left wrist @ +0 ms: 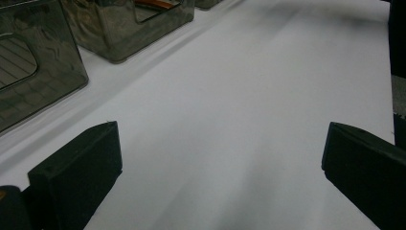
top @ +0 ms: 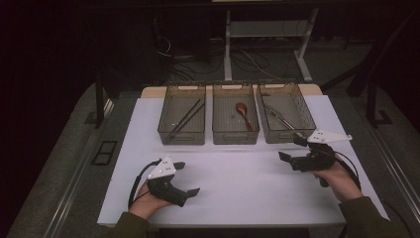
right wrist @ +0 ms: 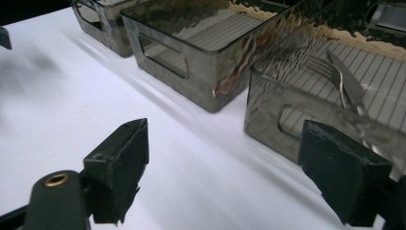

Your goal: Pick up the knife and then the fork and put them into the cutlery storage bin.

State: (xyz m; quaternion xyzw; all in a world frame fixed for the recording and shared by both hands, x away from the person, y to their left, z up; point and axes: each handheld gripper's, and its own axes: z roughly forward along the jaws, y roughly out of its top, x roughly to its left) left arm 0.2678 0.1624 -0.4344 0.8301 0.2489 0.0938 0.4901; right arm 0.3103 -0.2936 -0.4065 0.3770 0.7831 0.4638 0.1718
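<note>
I see three smoky plastic bins in a row at the far side of the white table (top: 237, 173), and each one has cutlery inside: the left bin (top: 182, 115) holds the chopsticks (top: 186, 118), the middle bin (top: 236, 115) holds the spoon (top: 242, 113), and the right bin (top: 286, 114) holds the fork and knife (right wrist: 342, 84). My right gripper (top: 296, 149) is just beside the near corner of the right bin, its jaws wide apart and with nothing between them; in the right gripper view they point at the front wall of this bin. My left gripper (top: 187, 178) rests low over the bare table near me, also wide open and empty. I judge that the sorting looks finished, or that I am at the start of taking a piece out again; I cannot decide which. If I must pick the fork and knife, the next move needs the right gripper to rise over the bin wall and come down along the handles. I can read no brand, label or writing anywhere.
</note>
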